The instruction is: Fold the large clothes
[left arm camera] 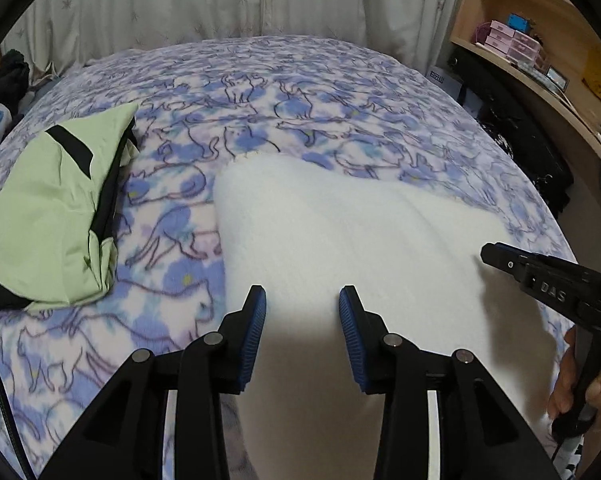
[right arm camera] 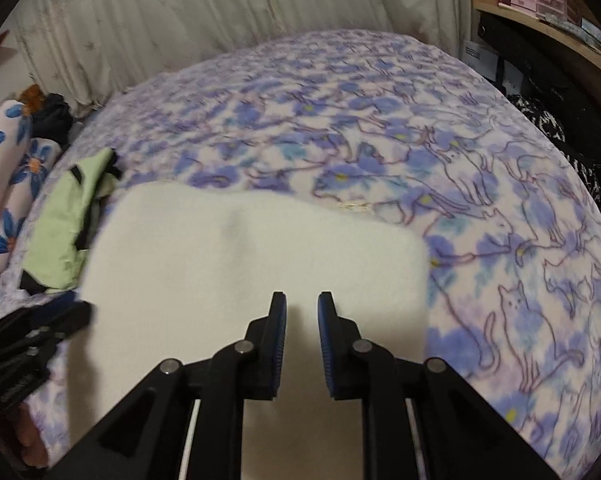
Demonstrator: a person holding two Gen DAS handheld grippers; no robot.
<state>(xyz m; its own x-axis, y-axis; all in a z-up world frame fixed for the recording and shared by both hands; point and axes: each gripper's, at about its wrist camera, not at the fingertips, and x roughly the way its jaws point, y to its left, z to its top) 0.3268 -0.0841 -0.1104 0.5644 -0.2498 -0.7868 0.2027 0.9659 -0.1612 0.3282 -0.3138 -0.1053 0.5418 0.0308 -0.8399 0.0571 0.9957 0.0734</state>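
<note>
One white fleece cloth (left arm camera: 340,240) lies folded and smooth on the cat-print bed (left arm camera: 300,92), at 6 o'clock. One green garment (left arm camera: 48,220) lies at 9 o'clock. Left claw (left arm camera: 302,300) and right claw (right arm camera: 302,304) are both parted, holding nothing.

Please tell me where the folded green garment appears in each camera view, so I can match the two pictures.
Left wrist view: the green garment lies large at the left, on the cat-print blanket, left of the white cloth.
Right wrist view: the garment is smaller, at the left edge, partly hidden behind the white cloth.
Shared landmark: the white cloth beside it.
</note>
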